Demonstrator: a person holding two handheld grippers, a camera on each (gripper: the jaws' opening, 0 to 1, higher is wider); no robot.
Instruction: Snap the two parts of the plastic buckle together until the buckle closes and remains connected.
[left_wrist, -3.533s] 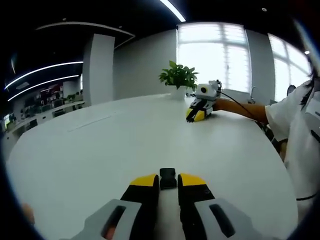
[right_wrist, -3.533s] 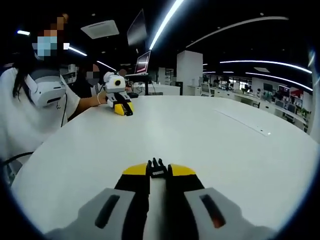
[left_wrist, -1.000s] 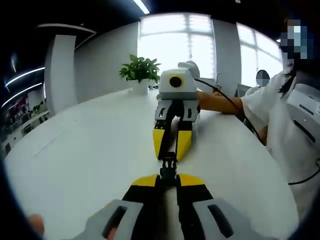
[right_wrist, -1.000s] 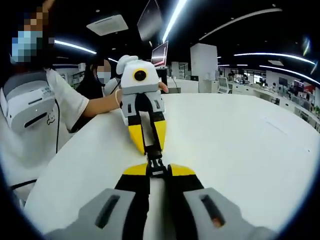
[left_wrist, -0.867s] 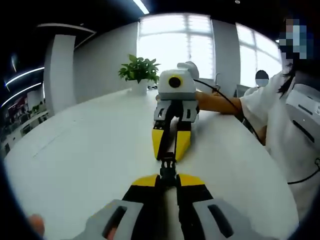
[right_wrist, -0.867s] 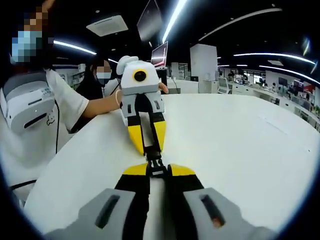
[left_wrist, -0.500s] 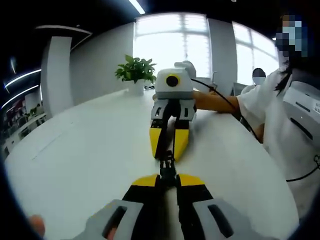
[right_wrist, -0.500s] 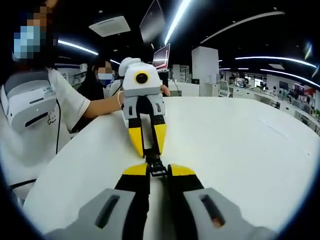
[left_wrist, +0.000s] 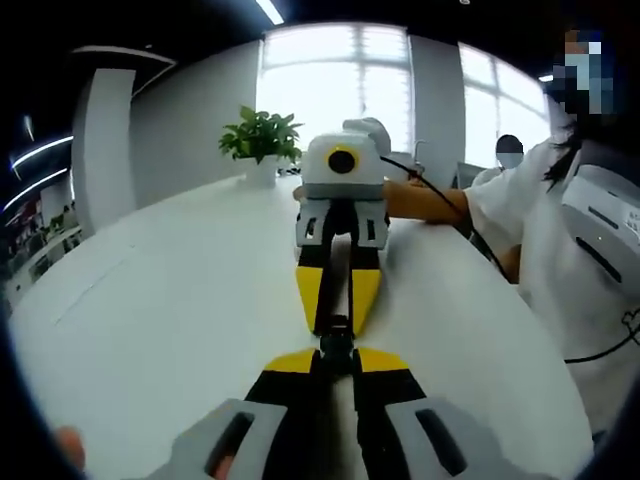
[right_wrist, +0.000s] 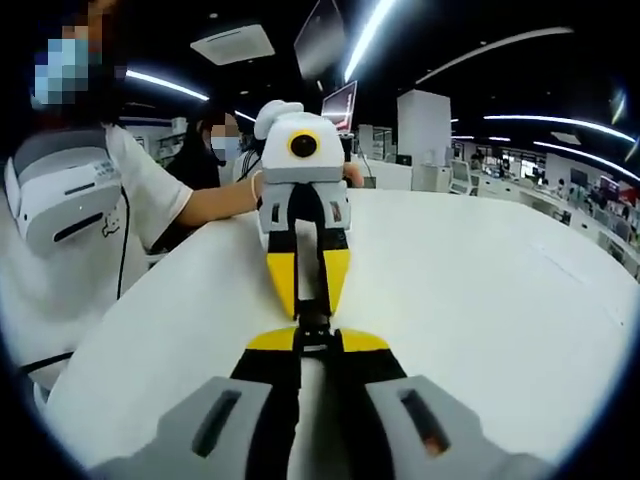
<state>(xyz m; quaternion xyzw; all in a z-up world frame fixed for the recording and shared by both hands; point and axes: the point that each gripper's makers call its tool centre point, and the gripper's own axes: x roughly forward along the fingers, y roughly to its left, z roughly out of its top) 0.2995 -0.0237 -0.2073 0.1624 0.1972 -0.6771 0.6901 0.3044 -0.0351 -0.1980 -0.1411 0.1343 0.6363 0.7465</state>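
Fingers (left_wrist: 290, 365) pinching buckle (left_wrist: 336, 338), plant (left_wrist: 260, 135) behind

Buckle half at the left tool: black plastic piece (left_wrist: 336, 340), clamped between the yellow-tipped jaws, pointing forward.
Buckle half at the right tool: black plastic piece (right_wrist: 315, 331), clamped between that tool's jaws.
Relation: halves meet end to end in one line; whether latched cannot be told.
Place: just above the white surface (left_wrist: 180, 290).

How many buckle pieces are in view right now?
2. One black buckle part sits clamped in the left gripper, the other buckle part in the right gripper. They meet tip to tip over the white table; whether latched is unclear.
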